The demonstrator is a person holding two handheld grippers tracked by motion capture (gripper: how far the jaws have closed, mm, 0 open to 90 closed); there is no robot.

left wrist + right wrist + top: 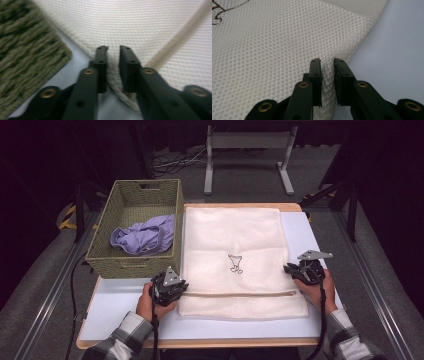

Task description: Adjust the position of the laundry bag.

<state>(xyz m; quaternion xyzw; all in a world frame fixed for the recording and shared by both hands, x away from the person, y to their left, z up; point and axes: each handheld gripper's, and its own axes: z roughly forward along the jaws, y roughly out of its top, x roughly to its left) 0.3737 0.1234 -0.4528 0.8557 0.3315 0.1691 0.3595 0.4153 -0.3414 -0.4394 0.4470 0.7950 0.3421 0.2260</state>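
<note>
Mesh laundry bag [235, 255] lies flat; left gripper [176, 287] and right gripper [295, 270] each pinch a side edge between closed jaws.

We wear plaid sleeves in grey, black and white. Our left gripper [172, 285] and right gripper [300, 270] are black with brass-coloured screws, each topped by a grey three-cornered plate and trailing a black cable.

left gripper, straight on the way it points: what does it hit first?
More of the mesh laundry bag: the left gripper is shut on the bag's edge and points across it. The zipper band lies to one side, probably off line.
</note>
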